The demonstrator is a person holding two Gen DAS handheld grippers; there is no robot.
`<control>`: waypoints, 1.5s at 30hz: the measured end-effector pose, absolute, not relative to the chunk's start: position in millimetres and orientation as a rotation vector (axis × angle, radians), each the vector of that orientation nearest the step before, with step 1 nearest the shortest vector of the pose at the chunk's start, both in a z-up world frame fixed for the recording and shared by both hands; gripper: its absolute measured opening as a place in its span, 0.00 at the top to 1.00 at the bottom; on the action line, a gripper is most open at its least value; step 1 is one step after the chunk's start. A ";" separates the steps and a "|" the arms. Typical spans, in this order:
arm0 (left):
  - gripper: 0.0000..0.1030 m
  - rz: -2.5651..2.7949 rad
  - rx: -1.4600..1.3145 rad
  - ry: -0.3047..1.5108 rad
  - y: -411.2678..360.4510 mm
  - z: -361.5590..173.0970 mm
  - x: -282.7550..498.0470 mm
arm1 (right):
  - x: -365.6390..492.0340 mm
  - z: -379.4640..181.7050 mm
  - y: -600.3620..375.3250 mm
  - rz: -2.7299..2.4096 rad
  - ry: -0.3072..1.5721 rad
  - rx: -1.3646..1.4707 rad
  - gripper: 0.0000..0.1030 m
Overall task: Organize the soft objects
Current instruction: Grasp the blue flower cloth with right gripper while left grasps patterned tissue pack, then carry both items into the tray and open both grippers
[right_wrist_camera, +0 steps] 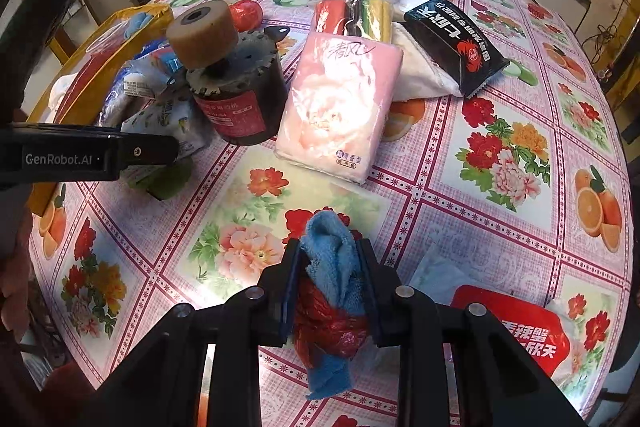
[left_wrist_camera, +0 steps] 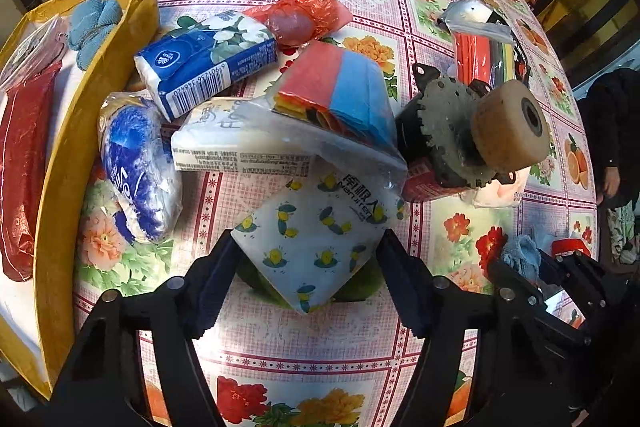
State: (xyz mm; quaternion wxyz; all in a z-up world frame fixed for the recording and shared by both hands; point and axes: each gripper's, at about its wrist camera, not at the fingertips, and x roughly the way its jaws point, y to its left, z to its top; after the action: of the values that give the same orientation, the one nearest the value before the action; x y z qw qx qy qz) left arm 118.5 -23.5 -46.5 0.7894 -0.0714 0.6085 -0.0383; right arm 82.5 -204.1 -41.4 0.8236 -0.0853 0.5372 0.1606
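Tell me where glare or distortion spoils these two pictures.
Left wrist view: fisheye bends the table edge, and glare whitens the tablecloth between the jaws. Right wrist view: glare washes out the pink tissue pack; corners go dark.

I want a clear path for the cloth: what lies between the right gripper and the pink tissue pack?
Only bare flowered tablecloth, as the right wrist view shows. The right gripper, shut on the blue cloth, faces the pink tissue pack unobstructed.

Glossy plastic, soft terry, grimy metal

The tablecloth [right_wrist_camera: 460, 187] is shiny printed vinyl; the tissue pack [left_wrist_camera: 320, 239] wears smooth, crinkly plastic film; the blue cloth [right_wrist_camera: 332, 259] is fuzzy terry; the motor [right_wrist_camera: 236, 91] looks dull, dirty metal.
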 end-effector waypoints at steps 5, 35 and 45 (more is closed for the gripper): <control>0.36 -0.106 -0.176 1.306 -7.2 -44.1 107.4 | 74.1 -34.5 -207.6 0.371 1.144 -0.127 0.73; 0.36 0.174 -0.322 1.102 250.2 14.0 91.7 | 141.7 15.1 67.8 0.680 1.058 -0.034 0.73; 0.32 0.138 -0.331 1.174 267.9 -19.8 104.2 | 181.1 -17.9 98.3 0.635 1.124 0.102 0.62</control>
State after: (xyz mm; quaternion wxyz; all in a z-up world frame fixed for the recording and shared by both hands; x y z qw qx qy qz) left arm 104.2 267.9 -19.8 0.8176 -0.1555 0.5507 0.0645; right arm 181.1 98.3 -17.9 0.7976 0.0476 0.5236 0.2956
